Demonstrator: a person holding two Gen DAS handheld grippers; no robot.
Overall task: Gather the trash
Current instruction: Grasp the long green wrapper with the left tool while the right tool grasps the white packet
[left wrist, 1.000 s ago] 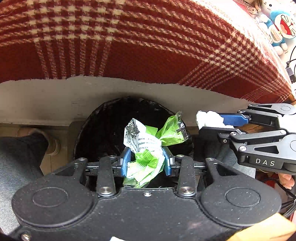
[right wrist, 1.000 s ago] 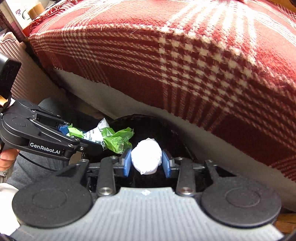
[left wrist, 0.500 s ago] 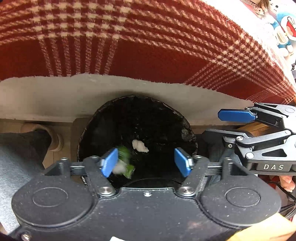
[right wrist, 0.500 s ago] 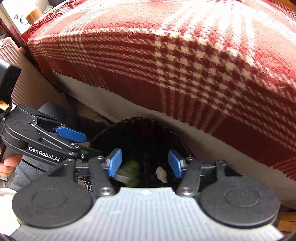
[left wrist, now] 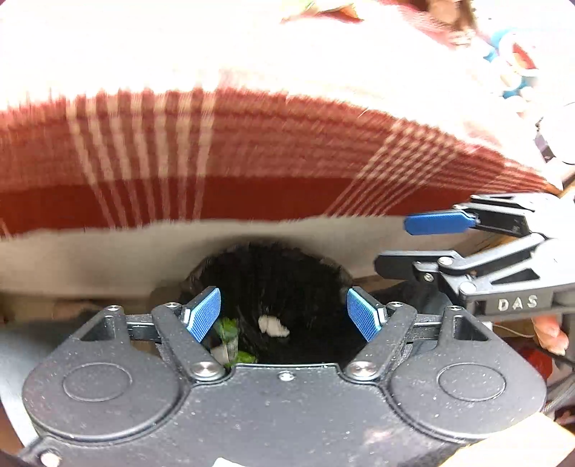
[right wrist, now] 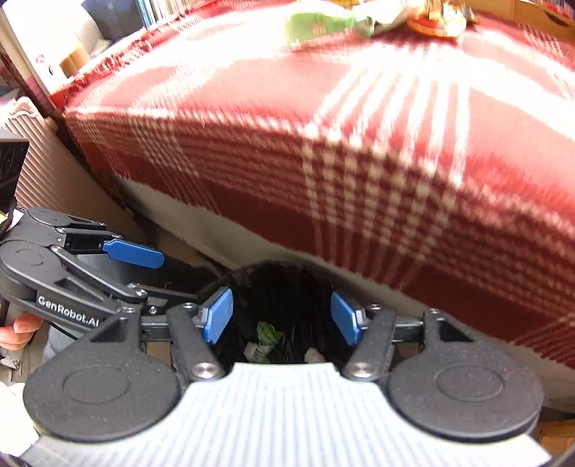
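Left wrist view: the left gripper (left wrist: 284, 314) fills the lower frame, its blue fingers (left wrist: 203, 314) wide apart and still spreading, with nothing between them. Directly beyond the fingers, at lower centre, lies the open bin (left wrist: 273, 273), lined with a black bag. Inside it, a white wad (left wrist: 273, 326) sits near the middle, and a green wrapper (left wrist: 230, 339) lies just beside the left finger, lower in the frame. At centre right, the right gripper (left wrist: 413, 244) enters sideways, fingers parted and empty.

Right wrist view: the right gripper's fingers (right wrist: 217, 319) are likewise apart and opening, nothing between them. Both pieces of trash show below them at lower centre, deep in the bin. The left gripper reaches in from centre left.

Beyond the bin, a bed with a pale side panel (left wrist: 107, 251) spans both frames, covered by a red-and-white plaid blanket (right wrist: 359, 143). More litter (right wrist: 323, 21), blurred, lies on the blanket at the upper edge. A ribbed pink panel (right wrist: 43, 172) stands at upper left.
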